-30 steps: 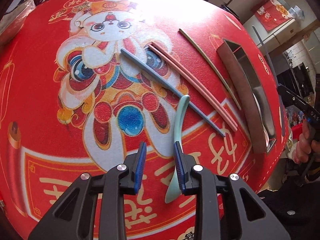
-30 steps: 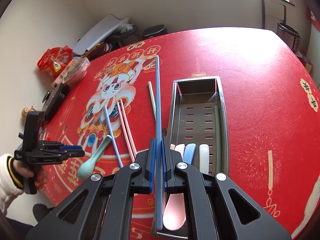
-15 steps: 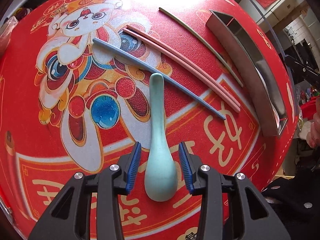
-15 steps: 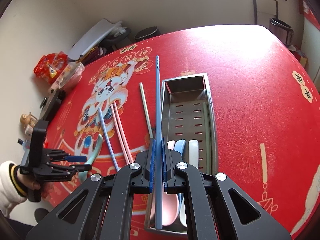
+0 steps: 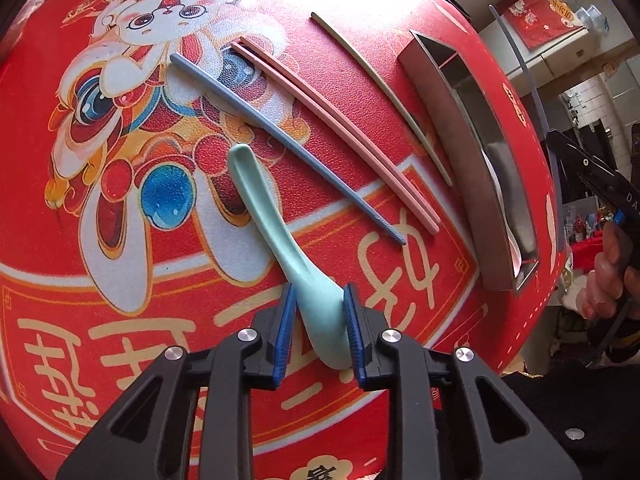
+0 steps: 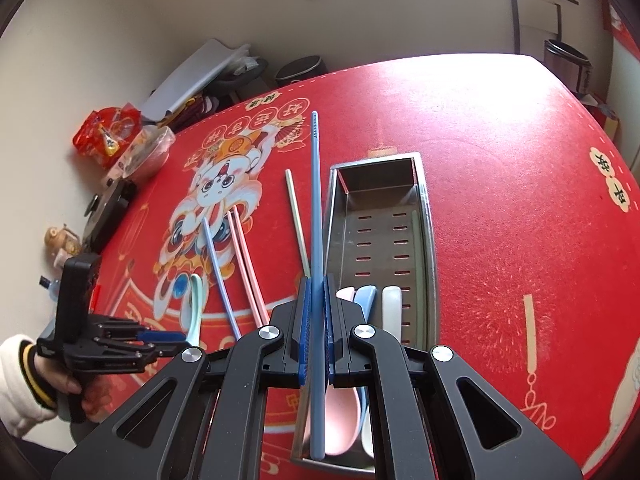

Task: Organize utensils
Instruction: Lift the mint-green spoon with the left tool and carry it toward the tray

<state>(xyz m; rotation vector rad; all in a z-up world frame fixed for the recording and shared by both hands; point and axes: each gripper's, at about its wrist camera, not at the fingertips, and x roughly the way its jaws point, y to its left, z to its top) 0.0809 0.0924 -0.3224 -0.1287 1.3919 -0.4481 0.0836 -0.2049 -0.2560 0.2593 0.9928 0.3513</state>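
Note:
My left gripper (image 5: 319, 300) is shut on the bowl of a mint-green spoon (image 5: 276, 232) that lies on the red mat; the spoon also shows in the right wrist view (image 6: 195, 304). My right gripper (image 6: 316, 308) is shut on a blue chopstick (image 6: 316, 208) and holds it above the left edge of the steel utensil tray (image 6: 426, 240). The tray holds pink, blue and white spoons (image 6: 390, 308). On the mat lie a second blue chopstick (image 5: 280, 140), two pink chopsticks (image 5: 336, 128) and a pale green chopstick (image 5: 380, 84).
The steel tray (image 5: 444, 128) lies to the right of the loose chopsticks. At the table's far left edge are a red snack bag (image 6: 106, 132), a clear container (image 6: 144, 152) and a black device (image 6: 108, 216). The wall is behind.
My left gripper has moved forward over the green spoon and closed on its bowl. My right gripper has kept hold of the blue chopstick and shifted slightly over the tray's left edge.

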